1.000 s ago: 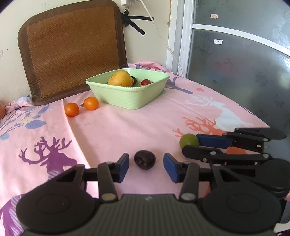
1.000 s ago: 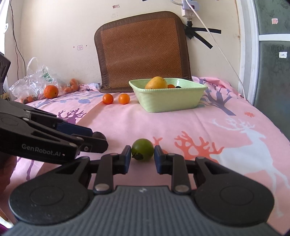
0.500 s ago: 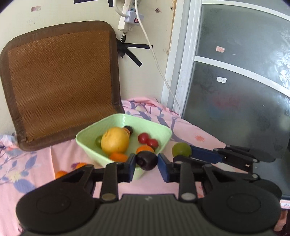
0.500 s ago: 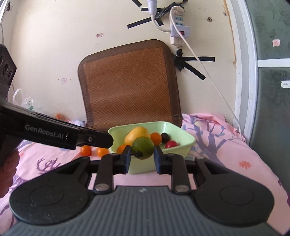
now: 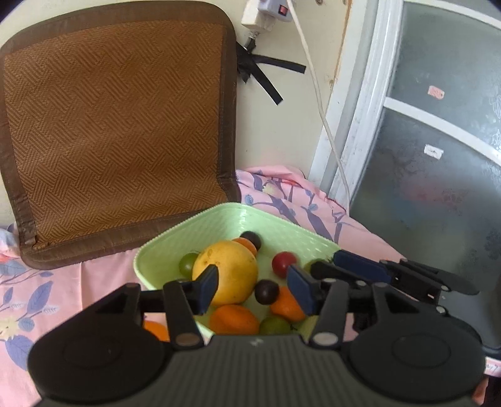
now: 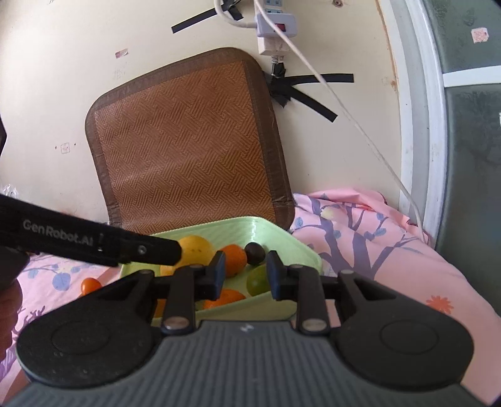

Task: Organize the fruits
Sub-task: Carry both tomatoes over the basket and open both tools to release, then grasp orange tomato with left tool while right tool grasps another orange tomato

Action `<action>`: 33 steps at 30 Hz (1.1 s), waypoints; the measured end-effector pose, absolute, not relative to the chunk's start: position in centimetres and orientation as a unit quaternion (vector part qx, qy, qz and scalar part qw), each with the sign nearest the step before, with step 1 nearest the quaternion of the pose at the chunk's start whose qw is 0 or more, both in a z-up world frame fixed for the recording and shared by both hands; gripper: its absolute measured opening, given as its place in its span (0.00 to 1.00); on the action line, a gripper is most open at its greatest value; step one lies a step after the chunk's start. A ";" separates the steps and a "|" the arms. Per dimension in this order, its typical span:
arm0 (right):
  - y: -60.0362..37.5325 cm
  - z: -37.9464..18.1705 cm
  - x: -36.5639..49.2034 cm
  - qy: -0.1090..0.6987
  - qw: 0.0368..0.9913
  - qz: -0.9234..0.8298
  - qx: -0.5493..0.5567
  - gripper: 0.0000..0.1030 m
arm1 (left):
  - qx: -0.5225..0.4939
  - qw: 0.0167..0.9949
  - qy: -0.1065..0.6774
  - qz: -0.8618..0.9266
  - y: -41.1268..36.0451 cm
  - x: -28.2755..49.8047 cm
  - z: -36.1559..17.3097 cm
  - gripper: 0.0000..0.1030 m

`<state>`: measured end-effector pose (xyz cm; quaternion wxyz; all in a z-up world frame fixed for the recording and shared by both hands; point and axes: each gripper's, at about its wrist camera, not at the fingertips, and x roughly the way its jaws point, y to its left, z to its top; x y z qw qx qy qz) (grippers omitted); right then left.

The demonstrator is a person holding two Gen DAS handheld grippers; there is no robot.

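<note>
A light green bowl [image 5: 291,228] on the pink cloth holds several fruits: a big yellow one [image 5: 228,272], oranges, red and green ones. My left gripper [image 5: 252,289] is open above the bowl; the dark plum [image 5: 266,291] lies in the bowl between its fingers. My right gripper [image 6: 244,275] is open above the bowl [image 6: 300,247]; the green fruit [image 6: 258,281] lies in the bowl just below it. The right gripper's fingers [image 5: 360,269] also show in the left wrist view.
A brown woven mat [image 5: 116,125] leans on the wall behind the bowl. A white power strip and cable [image 6: 272,28] hang above. A glass door [image 5: 438,156] stands at the right. Small oranges [image 6: 90,285] lie on the cloth left of the bowl.
Both grippers moved closer over the bowl and opened. The dark plum and the green fruit left the fingers and now lie in the bowl.
</note>
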<state>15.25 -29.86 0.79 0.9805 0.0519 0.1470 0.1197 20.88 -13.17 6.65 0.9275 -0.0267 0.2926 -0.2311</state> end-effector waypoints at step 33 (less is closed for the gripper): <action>-17.2 -0.6 14.5 0.219 0.952 0.206 -0.053 0.29 | 0.033 0.934 0.299 -0.191 -1.7 17.9 2.2 0.31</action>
